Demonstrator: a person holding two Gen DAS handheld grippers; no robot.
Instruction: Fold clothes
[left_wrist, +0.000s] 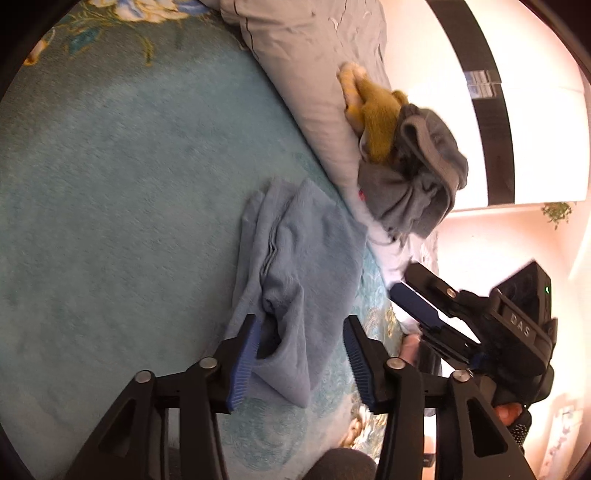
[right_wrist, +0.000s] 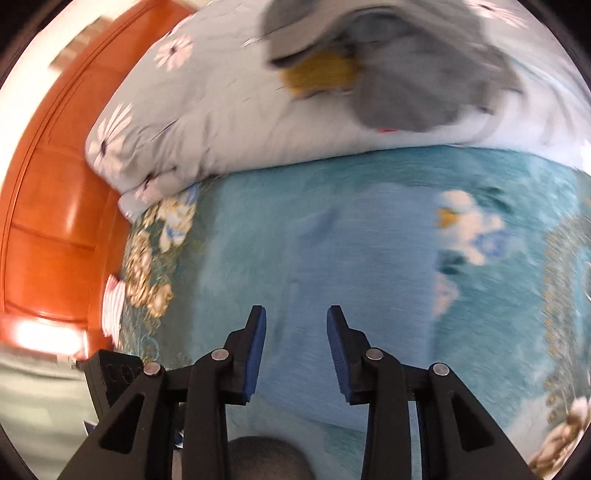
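A bed is covered by a teal blanket (left_wrist: 110, 177) with flower prints at its edges. On it a light blue garment (left_wrist: 295, 258), folded into a narrow bundle, is laid flat near the middle. A pale quilt (left_wrist: 303, 74) with daisy prints is heaped along the far side of the bed. On the quilt rest a grey garment (left_wrist: 417, 177), crumpled, and a yellow plush toy (left_wrist: 373, 118), the two touching.

The left hand-held gripper (left_wrist: 301, 354) is held just over the near end of the blue garment, its jaws spread with cloth seen between them but not pinched. The right hand-held gripper (right_wrist: 295, 350) is held over the blue garment (right_wrist: 351, 251), jaws spread, nothing between them; this view is motion-blurred.

An orange wooden panel (right_wrist: 55, 206) stands beside the bed. A bright pale wall (left_wrist: 517, 240) with a dark vertical band (left_wrist: 480, 92) is seen behind the quilt.
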